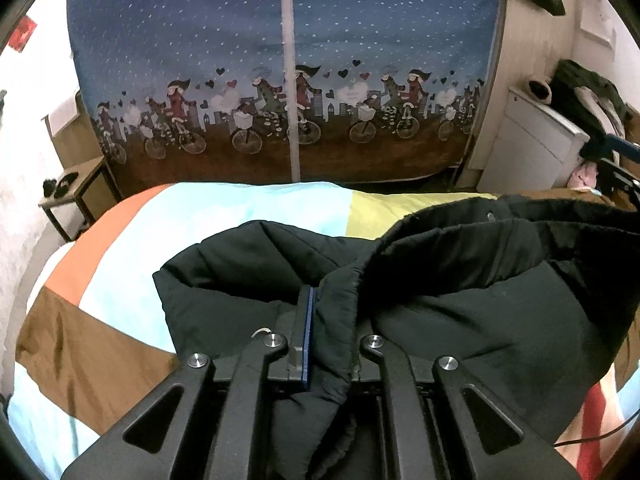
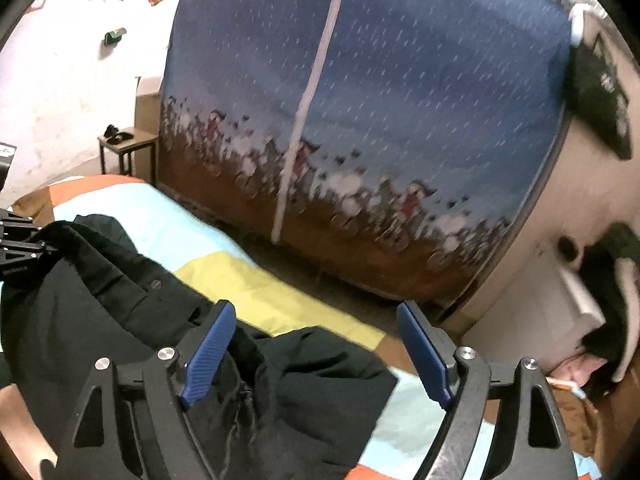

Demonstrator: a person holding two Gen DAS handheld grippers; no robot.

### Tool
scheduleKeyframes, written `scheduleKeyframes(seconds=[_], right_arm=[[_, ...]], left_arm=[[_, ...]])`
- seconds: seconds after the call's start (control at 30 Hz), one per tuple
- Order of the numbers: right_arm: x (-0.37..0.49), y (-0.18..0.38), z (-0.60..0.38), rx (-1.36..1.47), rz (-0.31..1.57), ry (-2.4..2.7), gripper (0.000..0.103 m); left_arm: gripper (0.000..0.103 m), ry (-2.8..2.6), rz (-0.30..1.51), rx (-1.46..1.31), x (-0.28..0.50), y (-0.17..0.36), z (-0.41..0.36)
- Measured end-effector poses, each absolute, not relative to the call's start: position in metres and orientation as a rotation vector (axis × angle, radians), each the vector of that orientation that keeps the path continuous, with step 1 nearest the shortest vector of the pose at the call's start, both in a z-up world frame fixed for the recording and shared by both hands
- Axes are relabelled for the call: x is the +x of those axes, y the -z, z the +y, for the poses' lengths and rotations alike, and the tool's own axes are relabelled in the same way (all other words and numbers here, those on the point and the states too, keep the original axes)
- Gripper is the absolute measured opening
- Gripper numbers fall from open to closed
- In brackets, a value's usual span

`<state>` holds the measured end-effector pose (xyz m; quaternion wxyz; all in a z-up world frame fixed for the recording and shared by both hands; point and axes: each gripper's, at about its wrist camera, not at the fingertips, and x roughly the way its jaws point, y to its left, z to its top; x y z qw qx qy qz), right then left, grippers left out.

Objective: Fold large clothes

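Note:
A black padded jacket (image 1: 460, 320) lies bunched on the colour-block bedspread (image 1: 132, 280), its fuzzy-lined hood (image 1: 520, 232) toward the right. My left gripper (image 1: 328, 300) is shut on a fold of the jacket's edge; one blue pad (image 1: 307, 336) shows, and the fabric hides the other. In the right wrist view the jacket (image 2: 100, 320) spreads from the left to under my right gripper (image 2: 316, 312). That gripper is open, with wide blue pads (image 2: 208, 352) and nothing between them, hovering just above the cloth. The left gripper's black linkage (image 2: 18, 248) shows at the left edge.
A fabric wardrobe (image 1: 280, 80) printed with cyclists stands close behind the bed. A small wooden side table (image 1: 76, 192) is at the left. At the right, a white drawer unit (image 1: 532, 140) carries piled clothes. The yellow patch of bedspread (image 2: 260, 292) lies beyond the jacket.

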<state>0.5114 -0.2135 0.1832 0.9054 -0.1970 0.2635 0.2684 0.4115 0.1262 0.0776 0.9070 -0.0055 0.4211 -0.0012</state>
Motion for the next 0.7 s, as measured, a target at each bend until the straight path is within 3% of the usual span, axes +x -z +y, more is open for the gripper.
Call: scheduleKeyframes(seconds=[0.13, 0.4, 0.53, 0.7], right_arm=[[0.503, -0.203, -0.222, -0.380, 0.462, -0.548, 0.087], [0.479, -0.201, -0.221, -0.361, 0.496, -0.599, 0.090], [0.468, -0.200, -0.222, -0.364, 0.511, -0.611, 0.091], [0.459, -0.197, -0.227, -0.333, 0.542, -0.624, 0.091]], left_arm=[[0.009, -0.004, 0.870, -0.035, 0.408, -0.090, 0.127], [0.018, -0.014, 0.838, -0.006, 0.398, -0.111, 0.115], [0.050, -0.030, 0.754, -0.020, 0.387, -0.133, 0.115], [0.057, -0.026, 0.668, -0.024, 0.371, -0.158, 0.110]])
